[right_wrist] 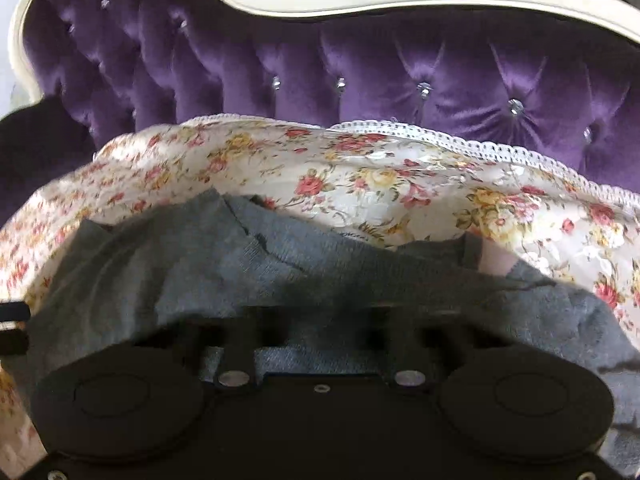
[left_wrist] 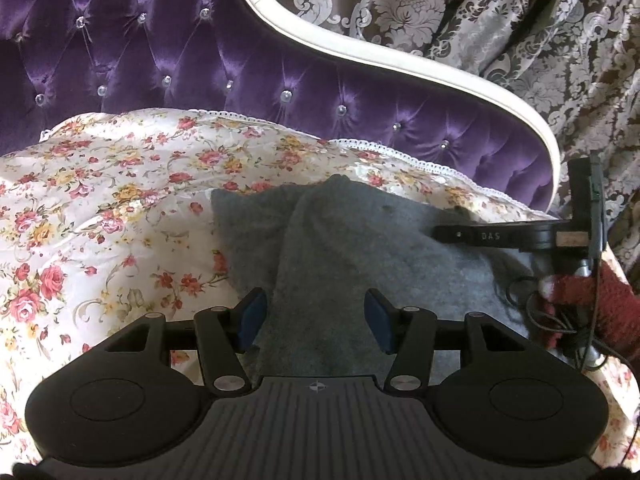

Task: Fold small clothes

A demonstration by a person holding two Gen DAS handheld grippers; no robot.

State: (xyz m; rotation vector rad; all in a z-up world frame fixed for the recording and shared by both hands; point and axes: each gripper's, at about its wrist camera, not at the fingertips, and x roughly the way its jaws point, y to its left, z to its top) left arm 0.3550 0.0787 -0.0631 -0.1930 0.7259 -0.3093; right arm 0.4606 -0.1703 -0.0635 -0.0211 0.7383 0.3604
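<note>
A small grey knit garment (left_wrist: 340, 248) lies on a floral bedspread (left_wrist: 100, 208). In the left wrist view my left gripper (left_wrist: 316, 316) hovers over its near part, jaws wide apart and empty, blue pads (left_wrist: 252, 316) showing. My right gripper (left_wrist: 452, 234) reaches in from the right, its tip on the garment's right side. In the right wrist view the grey garment (right_wrist: 180, 264) drapes over the right gripper's fingers and hides them, so I cannot tell how the jaws stand. The view is blurred.
A purple tufted headboard (left_wrist: 200, 52) with a cream frame (left_wrist: 360, 48) stands behind the bedspread. A patterned damask curtain (left_wrist: 540, 40) hangs at the right. A hand in a red sleeve (left_wrist: 608, 300) with cables holds the right gripper.
</note>
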